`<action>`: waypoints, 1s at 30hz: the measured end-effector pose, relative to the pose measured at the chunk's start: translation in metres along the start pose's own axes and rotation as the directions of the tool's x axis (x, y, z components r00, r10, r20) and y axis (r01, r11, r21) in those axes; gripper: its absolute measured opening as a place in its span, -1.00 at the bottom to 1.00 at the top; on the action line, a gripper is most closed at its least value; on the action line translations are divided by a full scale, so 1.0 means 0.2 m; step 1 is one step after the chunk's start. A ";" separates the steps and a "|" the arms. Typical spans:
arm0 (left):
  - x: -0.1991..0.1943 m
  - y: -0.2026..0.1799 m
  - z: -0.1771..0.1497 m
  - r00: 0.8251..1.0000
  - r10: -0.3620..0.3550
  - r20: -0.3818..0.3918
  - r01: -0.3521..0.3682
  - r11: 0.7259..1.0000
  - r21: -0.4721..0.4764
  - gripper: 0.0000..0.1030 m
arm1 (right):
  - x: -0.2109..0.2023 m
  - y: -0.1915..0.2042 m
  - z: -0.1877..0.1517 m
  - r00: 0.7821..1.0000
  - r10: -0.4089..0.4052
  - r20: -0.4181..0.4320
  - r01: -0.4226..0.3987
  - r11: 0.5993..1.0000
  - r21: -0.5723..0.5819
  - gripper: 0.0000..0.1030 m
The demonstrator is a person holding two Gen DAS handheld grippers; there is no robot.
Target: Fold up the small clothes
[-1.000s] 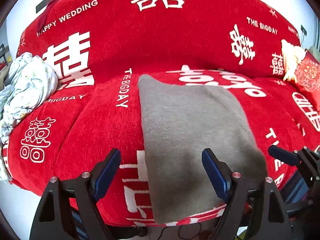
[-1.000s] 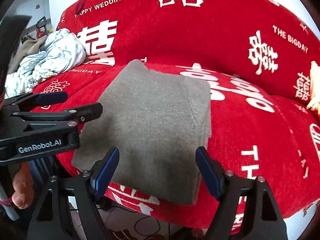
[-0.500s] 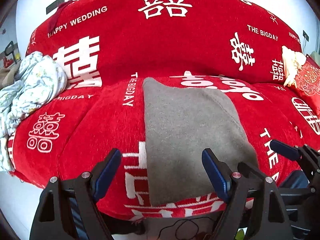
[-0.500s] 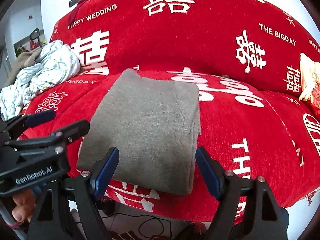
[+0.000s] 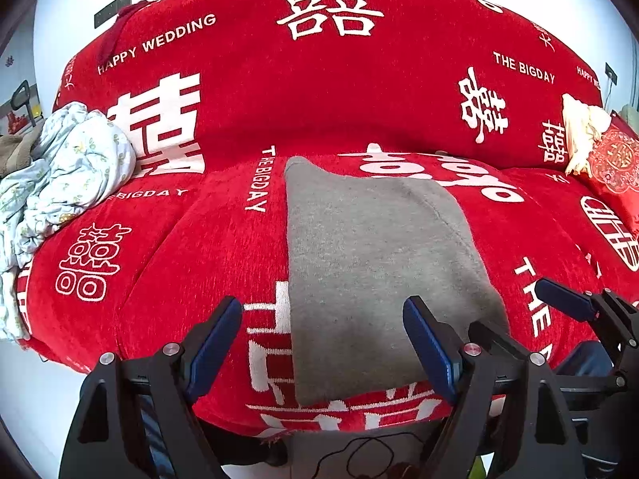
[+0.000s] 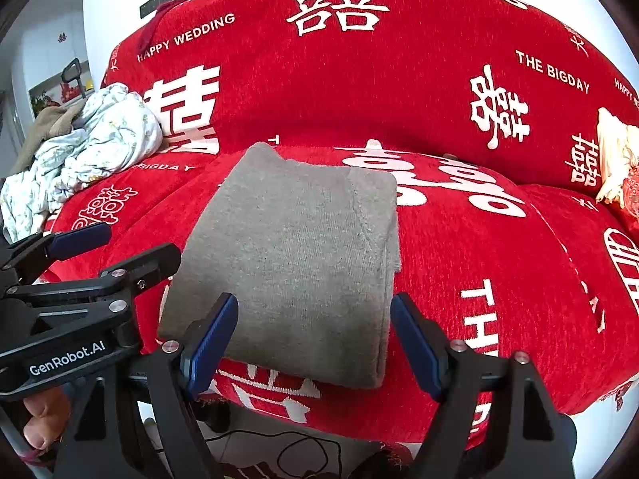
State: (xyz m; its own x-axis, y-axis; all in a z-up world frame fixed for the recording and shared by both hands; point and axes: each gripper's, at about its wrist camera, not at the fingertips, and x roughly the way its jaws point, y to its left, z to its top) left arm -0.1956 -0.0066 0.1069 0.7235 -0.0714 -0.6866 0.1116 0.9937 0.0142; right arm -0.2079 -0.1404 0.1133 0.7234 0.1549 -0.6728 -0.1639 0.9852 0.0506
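Observation:
A folded grey knit garment [image 5: 371, 263] [image 6: 295, 255] lies flat on the red sofa seat [image 5: 167, 263], its near edge hanging slightly over the front. My left gripper [image 5: 323, 343] hovers open in front of the garment's near left corner, with nothing between its blue pads. My right gripper [image 6: 313, 339] stands open before the garment's near edge, clear of the cloth. The right gripper [image 5: 579, 311] shows at the right of the left wrist view. In the right wrist view the left gripper [image 6: 92, 255] shows at the left.
A crumpled pale floral cloth [image 5: 64, 175] [image 6: 92, 143] is heaped at the sofa's left end. A cream tasselled red cushion [image 5: 599, 147] sits at the right end. Black cables [image 6: 279, 451] lie on the floor below the seat front. A hand [image 6: 36, 423] holds the left gripper.
Both views have pulled back a little from the sofa, so the grey garment looks smaller and more of the backrest shows. The garment has not moved and both grippers stayed open.

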 end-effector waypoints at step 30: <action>0.01 0.01 0.00 1.000 0.021 -0.003 -0.021 1.000 -0.003 0.63 | 0.01 0.02 -0.01 1.000 -0.002 -0.004 0.002 1.000 -0.008 0.58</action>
State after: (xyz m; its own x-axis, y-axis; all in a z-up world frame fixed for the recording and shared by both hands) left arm -0.1942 -0.0038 0.1047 0.7234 -0.0506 -0.6886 0.0943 0.9952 0.0259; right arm -0.2087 -0.1363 0.1113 0.7209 0.1523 -0.6761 -0.1673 0.9849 0.0434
